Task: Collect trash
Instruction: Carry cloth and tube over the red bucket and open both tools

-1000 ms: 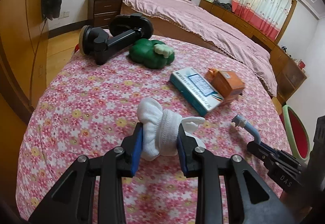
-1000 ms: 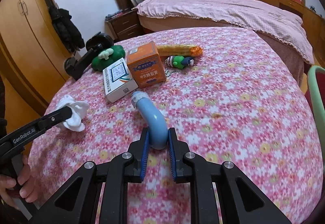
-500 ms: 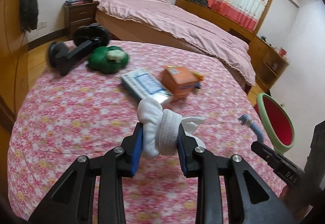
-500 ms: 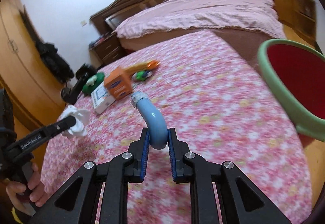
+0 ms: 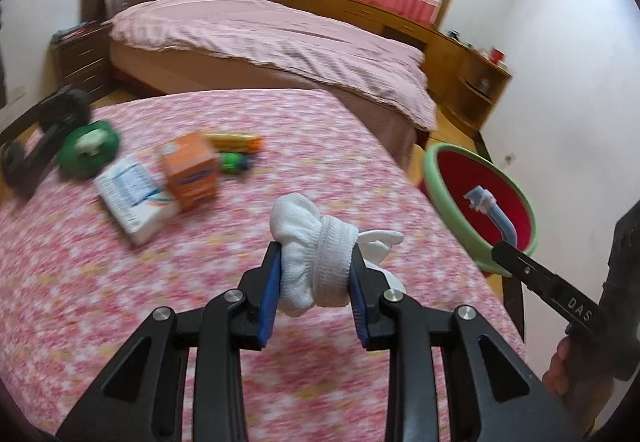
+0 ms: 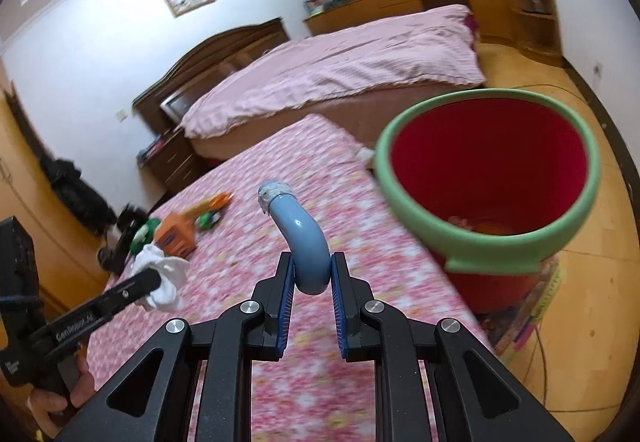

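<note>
The left gripper [image 5: 316,274] is clamped on a balled white sock [image 5: 314,254], held above the flowered tablecloth [image 5: 120,282]. The right gripper [image 6: 312,278] pinches a curved blue pipe piece [image 6: 306,242] with grey tape on its far end, its jaws nearly together around the bend. In the left wrist view that pipe shows in front of the red bin's mouth. The red bin [image 6: 486,258], rimmed in green, stands at the table's edge, with scraps at its bottom. Farther back on the cloth lie a white carton [image 5: 134,199], an orange box [image 5: 190,169], a green toy [image 5: 88,151] and a black holder [image 5: 38,145]. Beyond stands a bed [image 5: 260,37] with a pink cover.
</note>
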The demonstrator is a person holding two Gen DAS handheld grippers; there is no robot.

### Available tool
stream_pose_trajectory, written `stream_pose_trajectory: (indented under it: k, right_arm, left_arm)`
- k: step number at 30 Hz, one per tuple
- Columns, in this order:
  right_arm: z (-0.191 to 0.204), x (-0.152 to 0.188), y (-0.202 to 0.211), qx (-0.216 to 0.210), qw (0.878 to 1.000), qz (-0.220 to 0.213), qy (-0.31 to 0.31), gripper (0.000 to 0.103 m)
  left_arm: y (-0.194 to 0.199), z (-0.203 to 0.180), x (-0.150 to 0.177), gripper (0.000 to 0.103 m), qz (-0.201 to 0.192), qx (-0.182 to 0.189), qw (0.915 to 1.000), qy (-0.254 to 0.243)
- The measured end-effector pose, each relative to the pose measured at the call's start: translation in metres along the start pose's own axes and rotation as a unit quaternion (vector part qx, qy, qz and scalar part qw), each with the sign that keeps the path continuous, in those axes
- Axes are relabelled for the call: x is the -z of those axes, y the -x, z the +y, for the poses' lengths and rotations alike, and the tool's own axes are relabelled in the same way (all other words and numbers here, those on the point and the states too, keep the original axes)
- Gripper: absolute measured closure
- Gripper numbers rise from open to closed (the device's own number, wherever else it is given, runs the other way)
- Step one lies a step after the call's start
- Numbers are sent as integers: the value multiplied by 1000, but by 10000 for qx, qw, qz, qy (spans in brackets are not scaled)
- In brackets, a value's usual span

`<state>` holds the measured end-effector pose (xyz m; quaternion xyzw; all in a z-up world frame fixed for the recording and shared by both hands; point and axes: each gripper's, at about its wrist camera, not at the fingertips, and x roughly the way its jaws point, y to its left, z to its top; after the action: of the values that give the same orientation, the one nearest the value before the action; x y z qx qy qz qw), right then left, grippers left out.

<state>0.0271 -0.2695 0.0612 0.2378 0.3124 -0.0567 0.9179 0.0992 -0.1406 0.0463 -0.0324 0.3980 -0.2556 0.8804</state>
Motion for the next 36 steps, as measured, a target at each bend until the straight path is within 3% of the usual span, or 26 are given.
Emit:
stream_pose_trajectory:
  k: [18,36]
  right_arm:
    - [-95,-28,15,597,9943,-407,-790,85]
    - [-132,-38,-8,814,9912,-331,-994,85]
  left_arm:
    - [-75,-113,-32,72,334,646,9948,-711]
    - [-136,-174,-34,70,588,954,9865,-1198]
